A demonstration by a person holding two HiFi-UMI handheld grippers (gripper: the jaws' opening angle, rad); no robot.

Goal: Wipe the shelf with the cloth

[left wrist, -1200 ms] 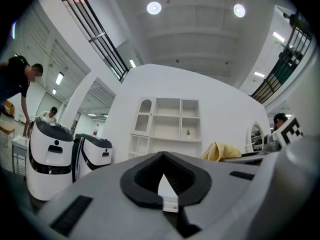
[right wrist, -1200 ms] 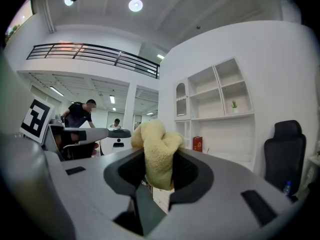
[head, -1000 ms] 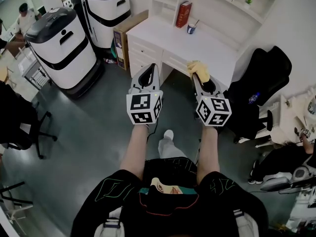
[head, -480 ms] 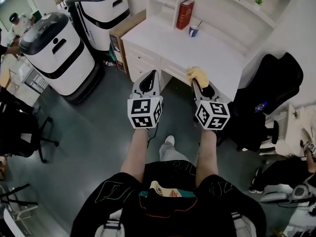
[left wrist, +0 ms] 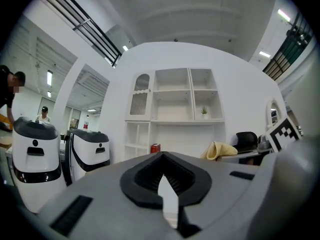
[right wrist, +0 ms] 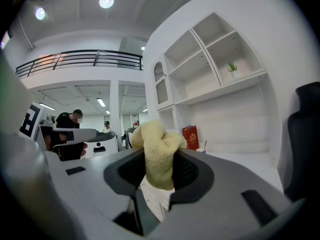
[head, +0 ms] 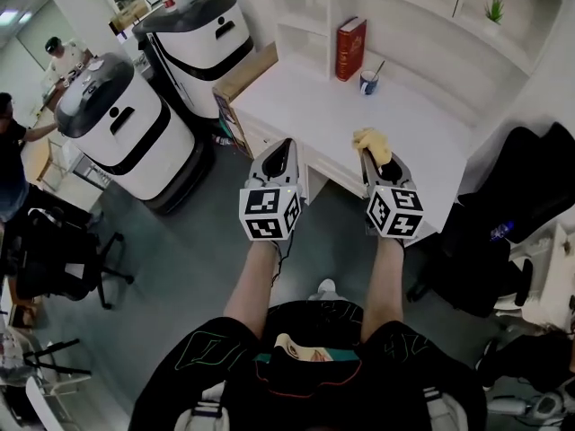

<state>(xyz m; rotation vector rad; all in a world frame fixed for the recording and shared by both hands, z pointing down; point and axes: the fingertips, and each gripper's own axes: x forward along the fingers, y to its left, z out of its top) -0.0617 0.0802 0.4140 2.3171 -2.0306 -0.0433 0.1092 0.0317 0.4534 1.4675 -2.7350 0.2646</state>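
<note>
The cloth (head: pixel 372 141) is bunched in the clamped jaws of the right gripper (head: pixel 368 154). It sticks out past the tips, so I judge that soft fabric rather than plastic would meet the shelf (head: pixel 422 27). It hangs over the front edge of the desk (head: pixel 305 92), well short of the shelf (no wiping begun). The left gripper (head: pixel 288 144), closed on nothing, rides beside it, seemingly spare.

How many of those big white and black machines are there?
2. The nearer machine stands on the floor left of the desk; the farther machine is behind it. More may be out of view.
</note>
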